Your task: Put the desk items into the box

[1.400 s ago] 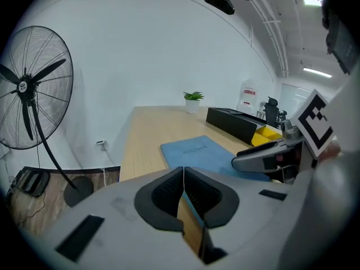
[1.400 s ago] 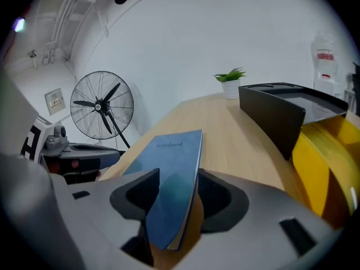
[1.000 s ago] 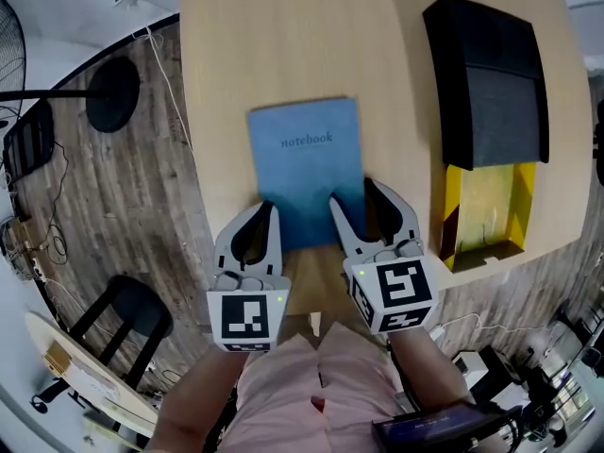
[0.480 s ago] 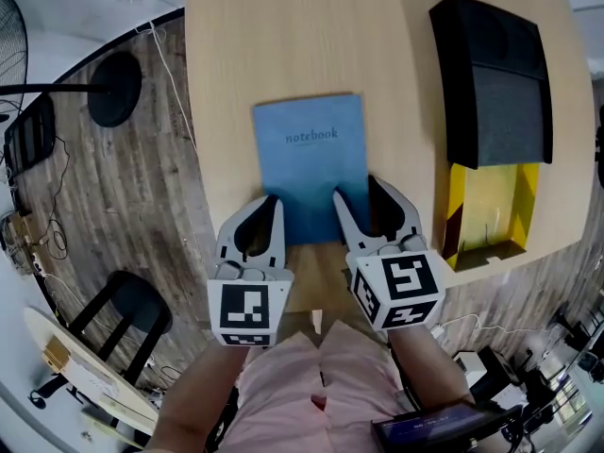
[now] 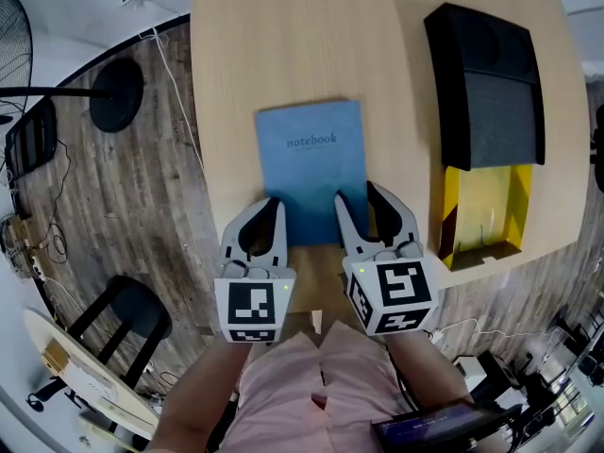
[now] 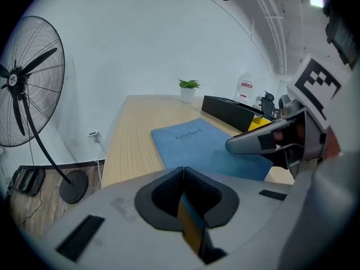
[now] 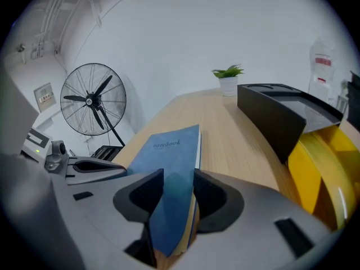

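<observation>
Barely anything moves: right gripper (image 5: 357,197) still pinches notebook's (image 5: 311,163) near edge, plain in its view; left gripper (image 5: 271,204) clenched empty.

table (image 5: 283,45): pale wood, fine straight grain, smooth, matt.
notebook (image 5: 311,173): matt blue cover, a little soft-looking, like cloth or textured card; cream paper page edges.
box (image 5: 486,210): glossy yellow inner walls; matt black upper part with a duller grey panel.
left gripper (image 5: 271,206), right gripper (image 5: 356,196): smooth matt grey plastic shells; black pads (image 7: 140,193), finely ribbed.
floor (image 5: 123,206): grey-brown wood planks, rough-looking.
fan (image 6: 25,83): thin dark wire guard, metal by its look.
</observation>
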